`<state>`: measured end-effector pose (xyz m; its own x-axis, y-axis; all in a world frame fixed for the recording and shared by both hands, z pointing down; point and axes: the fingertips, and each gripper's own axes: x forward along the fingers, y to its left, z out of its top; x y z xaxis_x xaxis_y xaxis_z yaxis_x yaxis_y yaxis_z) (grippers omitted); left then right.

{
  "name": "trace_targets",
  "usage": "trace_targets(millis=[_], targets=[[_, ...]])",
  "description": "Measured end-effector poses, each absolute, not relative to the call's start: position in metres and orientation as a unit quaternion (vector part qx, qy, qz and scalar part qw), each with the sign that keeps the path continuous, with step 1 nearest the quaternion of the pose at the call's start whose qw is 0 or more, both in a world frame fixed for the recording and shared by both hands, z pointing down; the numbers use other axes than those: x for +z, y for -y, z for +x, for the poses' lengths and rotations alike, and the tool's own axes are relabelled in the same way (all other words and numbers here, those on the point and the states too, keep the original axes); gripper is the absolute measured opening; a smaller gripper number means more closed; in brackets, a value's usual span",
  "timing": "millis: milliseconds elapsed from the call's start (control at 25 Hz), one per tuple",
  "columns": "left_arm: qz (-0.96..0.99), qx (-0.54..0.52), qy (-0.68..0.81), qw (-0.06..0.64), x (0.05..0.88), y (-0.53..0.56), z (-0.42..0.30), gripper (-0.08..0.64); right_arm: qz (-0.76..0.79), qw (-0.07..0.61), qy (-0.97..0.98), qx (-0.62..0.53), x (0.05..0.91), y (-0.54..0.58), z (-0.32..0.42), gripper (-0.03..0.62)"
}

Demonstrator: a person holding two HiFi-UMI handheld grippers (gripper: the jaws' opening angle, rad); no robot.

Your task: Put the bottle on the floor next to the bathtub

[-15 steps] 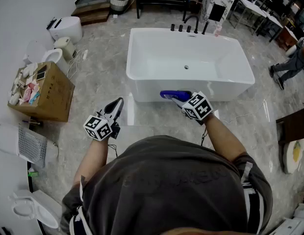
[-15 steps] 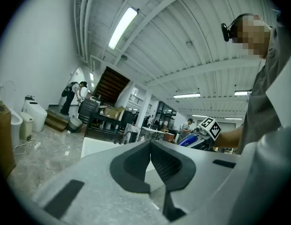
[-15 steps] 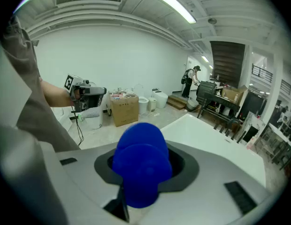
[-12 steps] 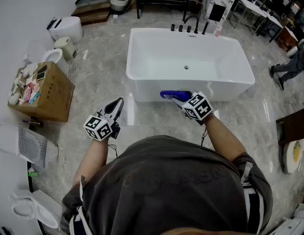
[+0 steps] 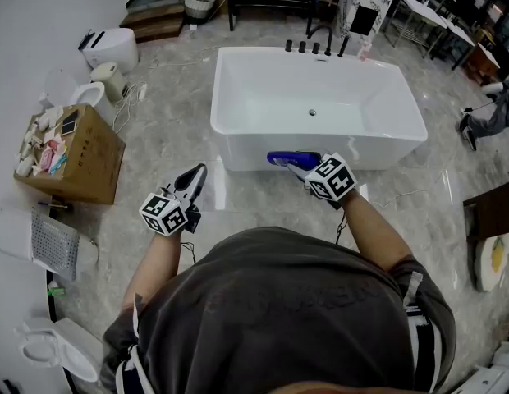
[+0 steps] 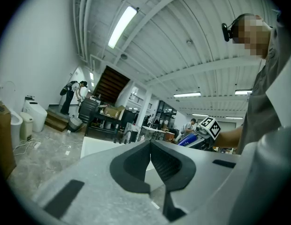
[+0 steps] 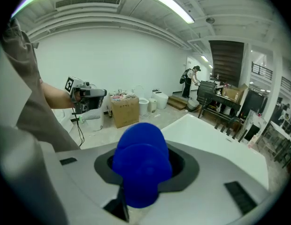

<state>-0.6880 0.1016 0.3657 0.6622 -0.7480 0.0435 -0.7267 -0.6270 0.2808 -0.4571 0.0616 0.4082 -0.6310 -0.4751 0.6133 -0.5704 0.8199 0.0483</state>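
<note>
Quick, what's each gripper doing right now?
Left gripper: closed, jaws together, nothing between them.
Right gripper: closed on the blue bottle.

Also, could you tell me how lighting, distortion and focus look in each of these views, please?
Head view: even light, sharp; the glossy floor mirrors the bathtub wall. Left gripper view: strong fisheye bending, black corners, a glaring ceiling strip light. Right gripper view: same bending; the blue bottle looks soft, close to the lens.

Bright ceiling strip lights [image 6: 122,26] glare on the glossy floor [image 5: 230,197]; wide-angle views bulge at edges.
</note>
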Motion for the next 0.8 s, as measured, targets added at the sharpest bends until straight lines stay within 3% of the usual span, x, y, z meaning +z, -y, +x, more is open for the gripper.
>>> trace_targets(millis=[800], targets=[[0.908, -0.037, 0.393, 0.138, 0.359, -0.092, -0.592, 0.006, 0.291, 0.314, 0.900, 0.081, 0.411, -0.048, -0.373, 0.135]])
